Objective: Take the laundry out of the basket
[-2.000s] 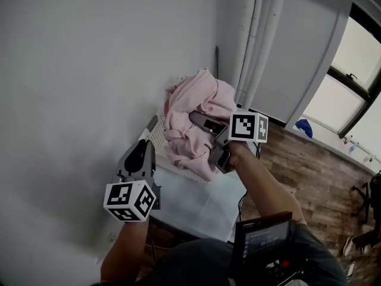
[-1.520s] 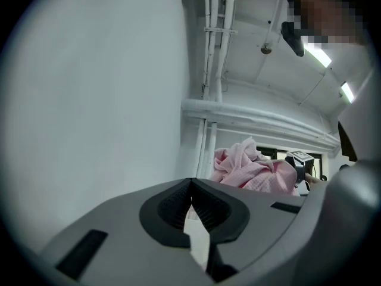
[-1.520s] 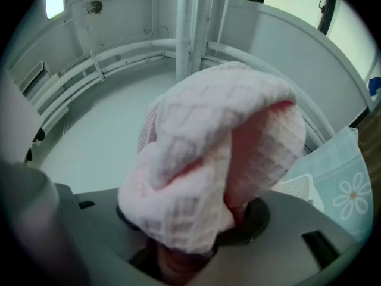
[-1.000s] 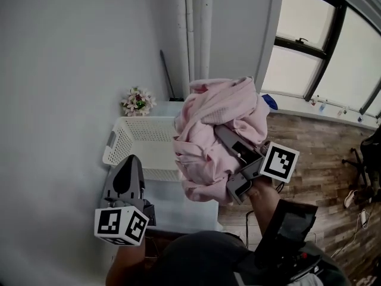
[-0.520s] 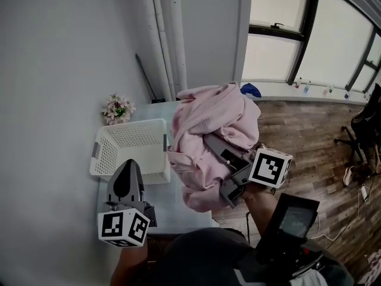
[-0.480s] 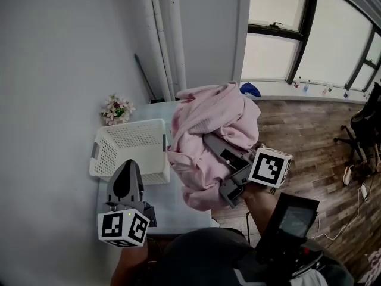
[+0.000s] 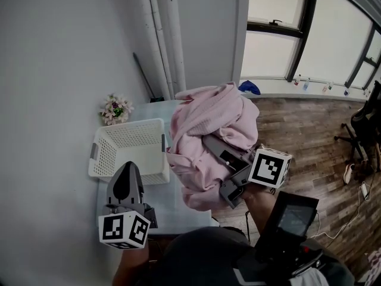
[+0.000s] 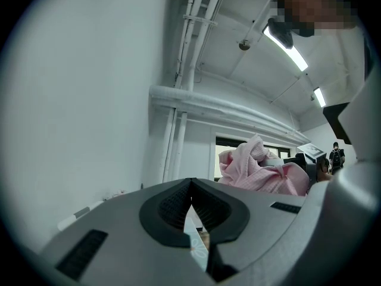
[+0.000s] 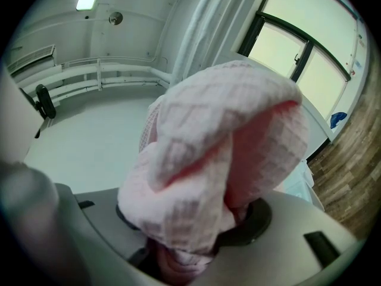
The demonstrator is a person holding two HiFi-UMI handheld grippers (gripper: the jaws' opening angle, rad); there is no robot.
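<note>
Pink laundry (image 7: 202, 115): 1 bunched bundle, clear of the basket (image 7: 156, 170), held in the air to the basket's right, over the table's (image 7: 169, 210) right edge. Its long axis runs from far to near in the head view, with the lower fold hanging toward the table. The right gripper (image 7: 213, 146) pinches it near mid-length; in the right gripper view, the cloth (image 9: 226, 154) fills the gap between the jaws and drapes over both. No cloth shows inside the basket. The left gripper (image 7: 124, 167) sits at the basket's near wall, well apart from the bundle, its jaws pressed together on nothing (image 8: 190, 186). Judgement: set-down falls to the right hand alone. Bare table lies below and slightly left of the bundle, beside the basket.
</note>
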